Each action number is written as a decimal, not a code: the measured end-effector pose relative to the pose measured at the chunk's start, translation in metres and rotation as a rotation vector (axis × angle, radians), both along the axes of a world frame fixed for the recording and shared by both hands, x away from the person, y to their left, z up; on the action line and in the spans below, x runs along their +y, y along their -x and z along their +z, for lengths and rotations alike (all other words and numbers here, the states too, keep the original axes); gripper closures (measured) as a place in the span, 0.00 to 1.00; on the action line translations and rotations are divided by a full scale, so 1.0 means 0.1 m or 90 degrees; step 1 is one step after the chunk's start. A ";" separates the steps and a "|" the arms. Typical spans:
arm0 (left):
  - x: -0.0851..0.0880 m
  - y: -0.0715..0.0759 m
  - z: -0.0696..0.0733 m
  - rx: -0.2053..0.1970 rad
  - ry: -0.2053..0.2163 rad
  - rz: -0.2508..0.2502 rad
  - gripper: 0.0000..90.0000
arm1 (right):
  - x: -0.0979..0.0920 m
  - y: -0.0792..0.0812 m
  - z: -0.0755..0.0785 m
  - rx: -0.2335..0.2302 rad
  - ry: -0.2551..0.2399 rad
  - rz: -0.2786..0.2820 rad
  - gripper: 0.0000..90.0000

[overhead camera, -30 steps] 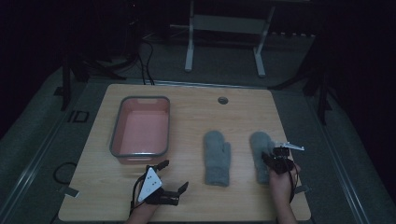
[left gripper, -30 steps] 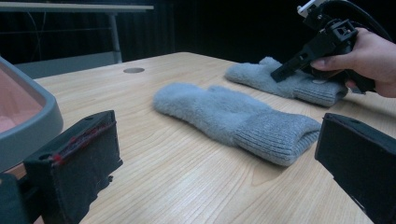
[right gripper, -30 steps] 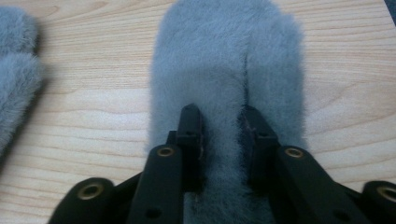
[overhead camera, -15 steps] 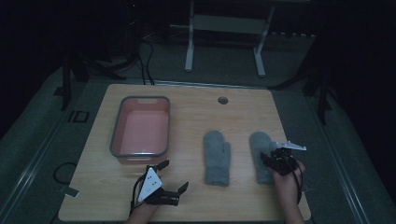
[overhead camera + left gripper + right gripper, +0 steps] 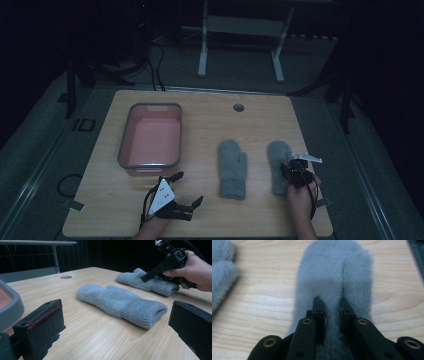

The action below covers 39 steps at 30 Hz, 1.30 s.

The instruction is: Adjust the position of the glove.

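Observation:
Two grey wool mittens lie side by side on the wooden table point(image 5: 260, 120). My right gripper point(image 5: 289, 172) is down on the cuff end of the right mitten point(image 5: 278, 152). In the right gripper view its jaws point(image 5: 332, 307) have just been closing and now pinch a ridge of that mitten's point(image 5: 334, 270) fleece between them. The left mitten point(image 5: 232, 167) lies free. My left gripper point(image 5: 190, 187) rests near the table's front edge, open with nothing in it. Its view looks across the near mitten point(image 5: 120, 302) to the far mitten point(image 5: 138, 280) and the right gripper point(image 5: 150, 276).
A grey-rimmed pink tray point(image 5: 125, 140) sits at the left of the table, just beyond the left gripper. A round cable hole point(image 5: 238, 107) lies near the far edge. Dark stands and cables are on the floor behind the table.
The right hand has shifted slightly over the right mitten's cuff. The left gripper and the left mitten have stayed where they were.

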<state>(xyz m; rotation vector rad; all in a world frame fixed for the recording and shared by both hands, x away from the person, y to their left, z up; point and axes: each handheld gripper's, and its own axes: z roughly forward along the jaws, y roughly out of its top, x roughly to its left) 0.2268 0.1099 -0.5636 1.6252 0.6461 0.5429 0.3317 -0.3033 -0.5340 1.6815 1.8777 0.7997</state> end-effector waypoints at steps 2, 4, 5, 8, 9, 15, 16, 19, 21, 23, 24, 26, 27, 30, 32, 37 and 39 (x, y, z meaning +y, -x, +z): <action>0.00 0.00 0.00 0.001 -0.001 0.000 0.00 | 0.01 0.01 0.04 -0.003 -0.002 -0.006 0.89; 0.00 -0.01 0.01 0.003 0.001 0.000 0.00 | 0.06 0.03 0.19 -0.010 -0.008 -0.020 0.89; 0.00 -0.01 0.01 0.005 0.000 0.002 0.00 | 0.10 0.04 0.25 -0.011 -0.007 -0.022 0.89; -0.02 -0.02 0.01 0.004 0.003 0.001 0.00 | 0.24 0.09 0.44 -0.024 -0.008 -0.019 0.89; -0.02 -0.02 0.01 0.004 0.003 0.002 0.00 | 0.27 0.11 0.48 -0.026 -0.011 -0.020 0.89; -0.02 -0.02 0.02 0.002 0.010 0.000 0.00 | 0.55 0.20 0.64 -0.033 -0.047 0.002 0.89; -0.01 -0.02 0.02 0.003 0.010 0.001 0.00 | 0.59 0.21 0.64 -0.031 -0.051 0.007 0.89; -0.01 -0.02 0.03 0.003 0.013 0.001 0.00 | 0.79 0.20 0.61 -0.017 -0.063 0.032 0.89; -0.01 -0.02 0.03 0.004 0.016 0.003 0.00 | 0.90 0.19 0.59 -0.009 -0.070 0.042 0.89; 0.00 -0.02 0.04 0.005 0.018 0.002 0.00 | 1.02 0.18 0.59 -0.006 -0.075 0.049 0.89; 0.00 -0.01 0.04 0.005 0.019 0.001 0.00 | 1.08 0.18 0.58 -0.006 -0.075 0.054 0.89; 0.01 -0.01 0.05 0.007 0.024 0.002 0.00 | 1.19 0.16 0.57 0.001 -0.081 0.060 0.89; 0.01 -0.01 0.05 0.008 0.024 0.004 0.00 | 1.24 0.15 0.56 0.004 -0.080 0.063 0.89; 0.03 0.00 0.05 0.011 0.032 0.006 0.00 | 1.34 0.14 0.53 0.010 -0.085 0.067 0.89; 0.04 0.00 0.06 0.010 0.035 0.005 0.00 | 1.40 0.14 0.51 0.015 -0.085 0.066 0.89; 0.05 -0.02 0.06 0.015 0.043 0.011 0.00 | 1.54 0.14 0.46 0.022 -0.087 0.069 0.89; 0.06 -0.03 0.05 0.018 0.041 0.014 0.00 | 1.60 0.15 0.43 0.021 -0.088 0.073 0.89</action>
